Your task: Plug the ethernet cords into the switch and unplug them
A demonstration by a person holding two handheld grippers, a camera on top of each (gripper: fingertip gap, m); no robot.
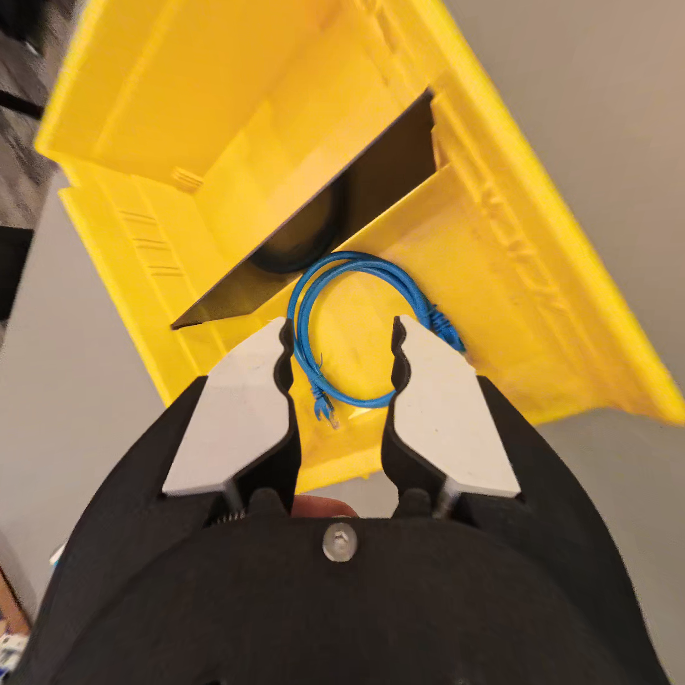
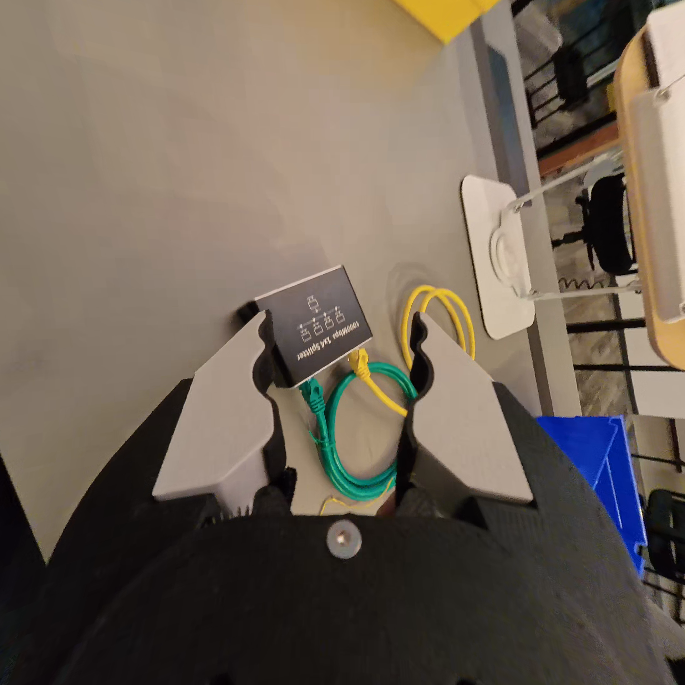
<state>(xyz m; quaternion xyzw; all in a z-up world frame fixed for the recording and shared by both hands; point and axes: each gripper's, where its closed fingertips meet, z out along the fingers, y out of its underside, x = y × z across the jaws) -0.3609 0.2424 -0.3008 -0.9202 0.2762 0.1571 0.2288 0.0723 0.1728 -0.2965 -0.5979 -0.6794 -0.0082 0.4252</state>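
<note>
The switch (image 2: 315, 326) already holds green and yellow cords, so fetching comes next: the left tool (image 1: 341, 322), spread wide, must close on the blue cord (image 1: 348, 333) in the yellow bin (image 1: 259, 129).

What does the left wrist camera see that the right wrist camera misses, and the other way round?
Only the left wrist view shows the coiled blue cord lying in a yellow bin, with the open left gripper hanging over it.

Only the right wrist view shows the black switch with a green cord and a yellow cord plugged in, a blue bin, and the open right gripper.

Both show the grey table; a yellow corner, probably the same bin, edges the right view.
</note>
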